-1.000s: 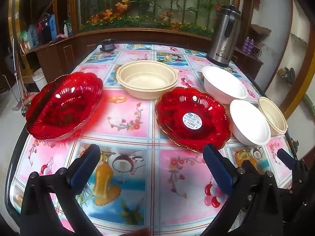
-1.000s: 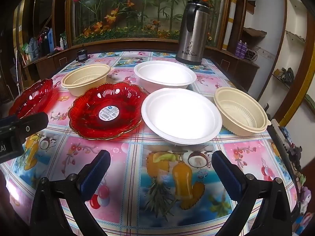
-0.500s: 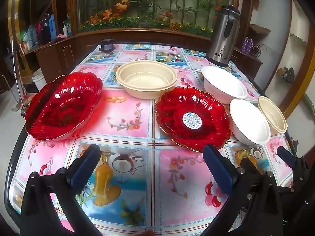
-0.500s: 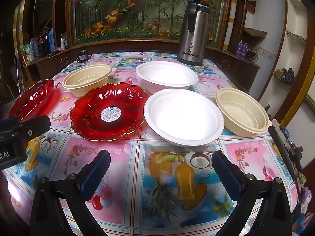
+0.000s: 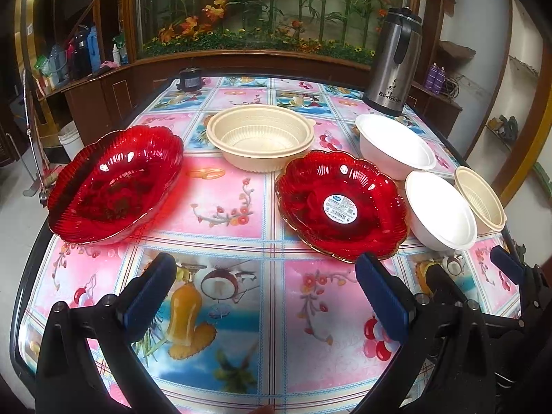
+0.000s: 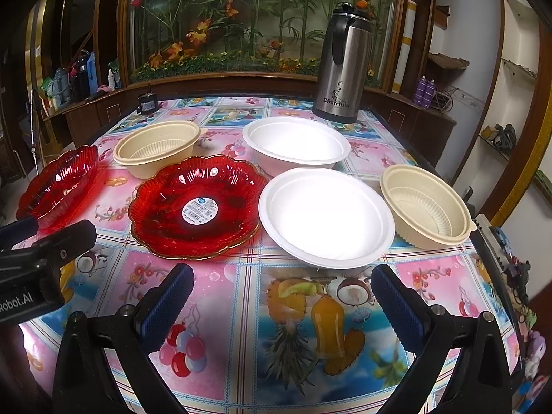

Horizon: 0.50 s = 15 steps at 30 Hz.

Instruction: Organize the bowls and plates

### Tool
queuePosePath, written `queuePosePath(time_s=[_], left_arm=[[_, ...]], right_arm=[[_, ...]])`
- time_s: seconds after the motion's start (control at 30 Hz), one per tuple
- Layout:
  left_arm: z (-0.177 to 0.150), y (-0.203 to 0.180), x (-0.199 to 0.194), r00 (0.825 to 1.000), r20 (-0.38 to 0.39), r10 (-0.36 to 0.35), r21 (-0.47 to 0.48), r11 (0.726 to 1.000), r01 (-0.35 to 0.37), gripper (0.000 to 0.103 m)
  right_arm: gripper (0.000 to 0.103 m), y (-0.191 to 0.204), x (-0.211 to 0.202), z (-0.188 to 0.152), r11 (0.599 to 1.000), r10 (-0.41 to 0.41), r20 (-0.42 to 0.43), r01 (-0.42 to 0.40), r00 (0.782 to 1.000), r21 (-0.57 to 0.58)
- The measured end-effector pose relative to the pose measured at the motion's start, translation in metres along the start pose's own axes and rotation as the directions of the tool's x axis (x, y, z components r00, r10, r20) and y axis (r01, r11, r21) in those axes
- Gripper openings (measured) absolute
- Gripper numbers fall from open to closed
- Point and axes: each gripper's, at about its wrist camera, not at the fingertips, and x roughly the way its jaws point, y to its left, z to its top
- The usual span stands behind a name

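Left wrist view: the left gripper (image 5: 264, 295) is held spread and empty — a stickered red plate (image 5: 341, 205) lies just beyond. Right wrist view: the right gripper (image 6: 281, 305) is likewise parted before a white bowl (image 6: 326, 215) (flask (image 6: 343, 63) marked "Bostrium").

Open right hand-held gripper (image 6: 281, 296) above tablecloth (image 6: 241, 310), just short of near white bowl (image 6: 326, 215)

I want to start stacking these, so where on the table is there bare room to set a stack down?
The widest bare patch is the near strip of floral tablecloth, between both open grippers and the dishes. Another lies between the left red glass plate and the labelled red plate. The right side is crowded: two white foam bowls and a cream ribbed bowl sit close together.
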Motion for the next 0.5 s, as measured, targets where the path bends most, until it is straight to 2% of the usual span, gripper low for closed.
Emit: queuePosePath(time_s=[0.5], left_arm=[[-0.0004,0.0023,-0.0003,1.000,-0.002,-0.010,-0.001,1.000,0.010,0.103]], right_arm=[[0.103,0.0027,-0.0030,0.0044,1.000,-0.003,0.005,0.002,1.000,0.004]])
